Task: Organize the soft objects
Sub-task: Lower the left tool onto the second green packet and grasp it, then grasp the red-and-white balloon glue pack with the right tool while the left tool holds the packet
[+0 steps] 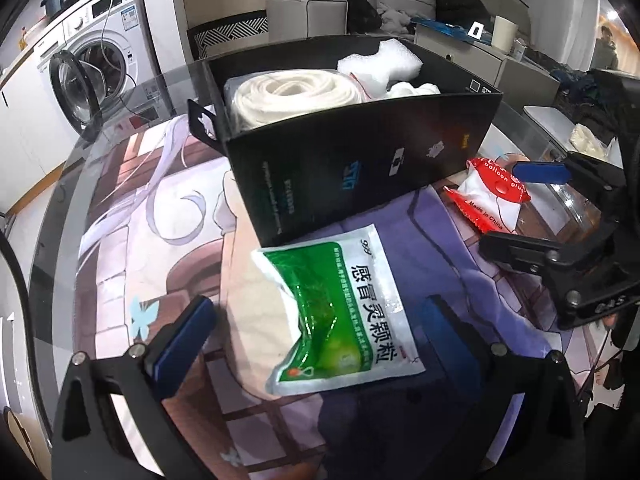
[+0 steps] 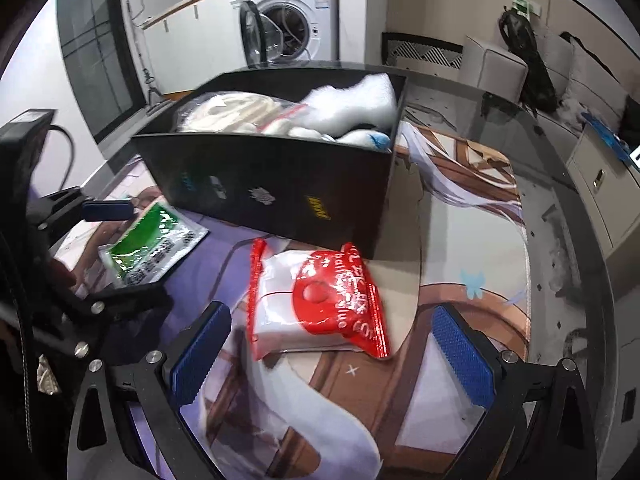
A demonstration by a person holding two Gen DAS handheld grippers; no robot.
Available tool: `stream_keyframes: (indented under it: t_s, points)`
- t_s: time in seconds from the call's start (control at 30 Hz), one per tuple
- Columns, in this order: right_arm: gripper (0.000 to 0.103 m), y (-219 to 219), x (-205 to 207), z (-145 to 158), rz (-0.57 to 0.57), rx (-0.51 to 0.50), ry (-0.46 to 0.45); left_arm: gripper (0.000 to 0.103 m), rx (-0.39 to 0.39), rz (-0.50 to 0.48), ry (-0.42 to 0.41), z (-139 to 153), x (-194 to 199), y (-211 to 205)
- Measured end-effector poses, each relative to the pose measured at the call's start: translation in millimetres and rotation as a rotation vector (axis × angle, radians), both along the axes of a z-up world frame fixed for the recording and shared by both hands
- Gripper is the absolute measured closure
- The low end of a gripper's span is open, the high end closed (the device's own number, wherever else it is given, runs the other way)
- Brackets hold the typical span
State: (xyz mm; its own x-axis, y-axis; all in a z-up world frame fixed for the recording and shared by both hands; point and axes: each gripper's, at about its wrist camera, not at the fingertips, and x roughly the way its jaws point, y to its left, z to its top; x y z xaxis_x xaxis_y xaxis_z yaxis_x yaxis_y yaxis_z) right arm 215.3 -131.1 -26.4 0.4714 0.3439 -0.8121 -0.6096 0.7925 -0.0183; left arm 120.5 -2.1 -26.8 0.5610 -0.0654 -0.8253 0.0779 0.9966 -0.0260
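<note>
The task looks more than half done, judging from how the things lie. The black box (image 1: 352,160) on the printed table mat (image 1: 160,240) already holds several soft things: a bagged roll of white cord (image 1: 292,96), a piece of white foam (image 1: 380,62) and some other white soft items that I cannot name. Two packets are not yet inside. The green medicine sachet (image 1: 340,312) lies flat on the mat just in front of the box, between the two blue pads of the left gripper (image 1: 320,328), whose jaws are wide apart and touch nothing. The red and white balloon glue packet (image 2: 316,304) lies beside the corner of the box, and the right gripper (image 2: 324,356) is over it with jaws also wide apart; the packet sits between the pads but is not clamped. I think each gripper must now close on its packet, lift it and put it into the box. The free room in the box seems small, so the packets may need to rest on top.
</note>
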Motion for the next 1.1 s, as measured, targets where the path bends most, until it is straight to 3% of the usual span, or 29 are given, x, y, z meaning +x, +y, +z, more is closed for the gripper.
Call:
stream_keyframes:
  t_s: [0.2, 0.3, 0.37, 0.57, 0.67, 1.1]
  points:
    - [0.001, 9, -2, -1, 0.012, -0.031, -0.02, 0.003, 0.0, -0.015, -0.004, 0, -2, 7]
    - [0.001, 8, -6, -1, 0.021, -0.026, -0.015, 0.019, -0.003, -0.04, -0.019, 3, -4, 10]
    - [0.001, 7, -6, -2, 0.019, -0.023, -0.011, 0.038, -0.005, -0.057, -0.031, 5, -6, 11]
    - [0.001, 4, -5, -1, 0.017, -0.019, -0.01, 0.06, -0.013, -0.092, -0.039, 11, -9, 16]
    - [0.001, 4, -5, -1, 0.017, -0.018, -0.011, 0.066, -0.022, -0.103, -0.047, 14, -12, 17]
    - [0.001, 7, -6, 0, 0.028, -0.009, -0.014, 0.067, -0.059, -0.149, -0.061, 22, -19, 18]
